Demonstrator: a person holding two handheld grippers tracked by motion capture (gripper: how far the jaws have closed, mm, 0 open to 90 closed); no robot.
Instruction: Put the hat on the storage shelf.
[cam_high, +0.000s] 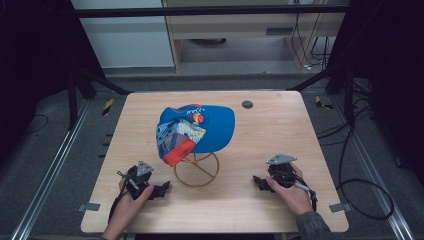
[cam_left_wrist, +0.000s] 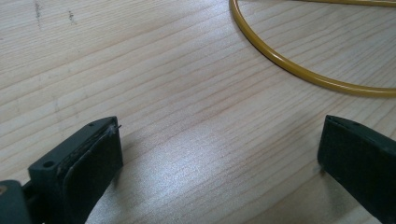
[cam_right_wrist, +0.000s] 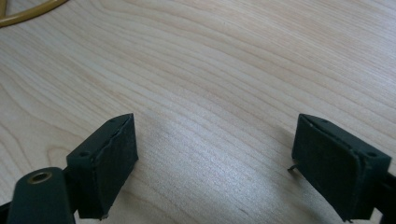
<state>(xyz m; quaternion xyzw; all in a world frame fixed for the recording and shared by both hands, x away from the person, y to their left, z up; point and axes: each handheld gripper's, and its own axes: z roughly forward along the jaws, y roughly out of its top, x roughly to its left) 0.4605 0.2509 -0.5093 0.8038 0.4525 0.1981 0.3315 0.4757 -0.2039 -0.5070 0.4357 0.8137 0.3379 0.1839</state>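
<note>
A blue cap (cam_high: 200, 129) with a red brim and printed patches sits on a gold wire stand (cam_high: 197, 170) at the middle of the wooden table (cam_high: 280, 135). My left gripper (cam_high: 162, 190) rests on the table just left of the stand's ring base, jaws wide apart with bare wood between them (cam_left_wrist: 219, 154); the ring (cam_left_wrist: 299, 70) curves past ahead of it. To the right of the stand lies my right gripper (cam_high: 257, 181), open over bare wood (cam_right_wrist: 215, 154), with a bit of the ring (cam_right_wrist: 23, 14) at the upper left of its view.
A small dark round disc (cam_high: 247, 104) is set in the table near its far edge. Black frame bars, cables and a metal rail surround the table on the floor. Bare wood lies around both grippers.
</note>
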